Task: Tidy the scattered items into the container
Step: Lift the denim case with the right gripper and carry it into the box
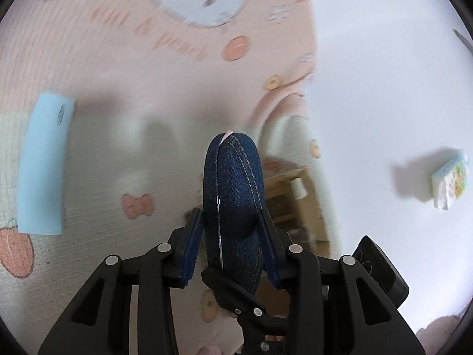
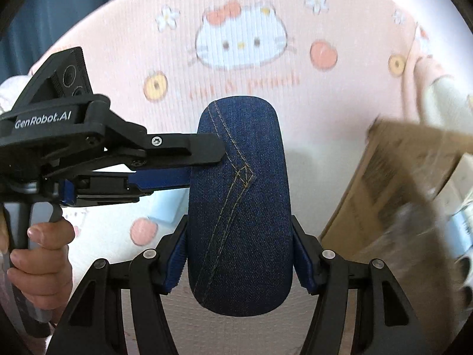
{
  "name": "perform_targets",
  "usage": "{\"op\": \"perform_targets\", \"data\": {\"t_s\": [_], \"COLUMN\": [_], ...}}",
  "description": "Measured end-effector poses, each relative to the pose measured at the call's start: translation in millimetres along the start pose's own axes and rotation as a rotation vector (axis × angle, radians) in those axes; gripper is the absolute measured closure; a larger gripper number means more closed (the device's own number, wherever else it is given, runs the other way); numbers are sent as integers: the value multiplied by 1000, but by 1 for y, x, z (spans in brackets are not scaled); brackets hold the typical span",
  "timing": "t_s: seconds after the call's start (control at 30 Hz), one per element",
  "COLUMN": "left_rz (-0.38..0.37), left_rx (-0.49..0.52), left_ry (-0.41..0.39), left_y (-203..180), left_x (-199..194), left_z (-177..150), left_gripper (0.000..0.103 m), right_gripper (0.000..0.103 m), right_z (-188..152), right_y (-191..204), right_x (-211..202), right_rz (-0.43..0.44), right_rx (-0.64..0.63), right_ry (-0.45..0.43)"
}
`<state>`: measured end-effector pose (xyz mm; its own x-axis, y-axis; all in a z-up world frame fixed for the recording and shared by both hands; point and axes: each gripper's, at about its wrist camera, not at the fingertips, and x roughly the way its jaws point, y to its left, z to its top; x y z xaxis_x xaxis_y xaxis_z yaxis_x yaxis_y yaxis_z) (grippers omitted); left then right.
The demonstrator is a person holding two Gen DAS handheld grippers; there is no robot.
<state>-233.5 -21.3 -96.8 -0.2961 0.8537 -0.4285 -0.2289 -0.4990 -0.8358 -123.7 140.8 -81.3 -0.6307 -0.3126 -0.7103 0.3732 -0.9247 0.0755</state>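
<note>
Clamped between both pairs of tongs above a pink cartoon-cat blanket [image 2: 295,94]: a dark-blue denim case [image 2: 239,207], oval, with tan stitching running down its face. Gripped low on its two long edges by the right gripper [image 2: 240,259], blue pads [image 2: 174,261] pressed against the denim on either side. Pinched from the side by the left gripper [image 2: 207,162], entering from the left of the right-wrist view with one black finger lying across the case's face and a blue-padded finger behind it; "GenRobot.AI" printed in white on its body, and a bare hand [image 2: 41,263] wrapped round its handle below. Seen edge-on from the left wrist: the same denim case [image 1: 233,204], squeezed between the left gripper [image 1: 232,236] and its blue pads [image 1: 193,245], a small pink tab poking from the far tip. Off to the left on the blanket [image 1: 103,44], a light-blue rectangular block [image 1: 43,162], lying flat and well apart from the case. On the white surface [image 1: 384,74] to the right, a small printed packet [image 1: 449,180], also well apart. At the right edge of the right-wrist view, a brown cardboard box [image 2: 393,183], blurred, contents impossible to make out; a wooden-toned container [image 1: 298,201] showing just behind the case in the left-wrist view
</note>
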Motion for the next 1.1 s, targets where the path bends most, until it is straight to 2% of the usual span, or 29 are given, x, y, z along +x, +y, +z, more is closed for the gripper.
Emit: {"op": "perform_targets", "data": {"t_s": [0.2,0.4,0.57,0.73,1.1], "left_rz": [-38,-77,-111,-102,-87], "left_rx": [93,158,198,228,271], "left_ry": [-15,-10,16,52,166], "left_y": [-52,-99,-128,-149,-174], "left_x": [-8,14,33,60,125], "left_z": [-1,0,-2,-4,-4], "left_gripper": [63,63,63,63,63], "right_gripper": [43,43,43,43,43], "right_z": [16,17,20,19,29], "right_y": [-4,-42,-67,-89,-162], "right_x": [-39,-108,-111,-102,-95], "right_rz": [-47,-112,-135,-131,-112], "right_rx": [29,52,64,81,89], "right_ry": [-33,-82,-78,-47,94]}}
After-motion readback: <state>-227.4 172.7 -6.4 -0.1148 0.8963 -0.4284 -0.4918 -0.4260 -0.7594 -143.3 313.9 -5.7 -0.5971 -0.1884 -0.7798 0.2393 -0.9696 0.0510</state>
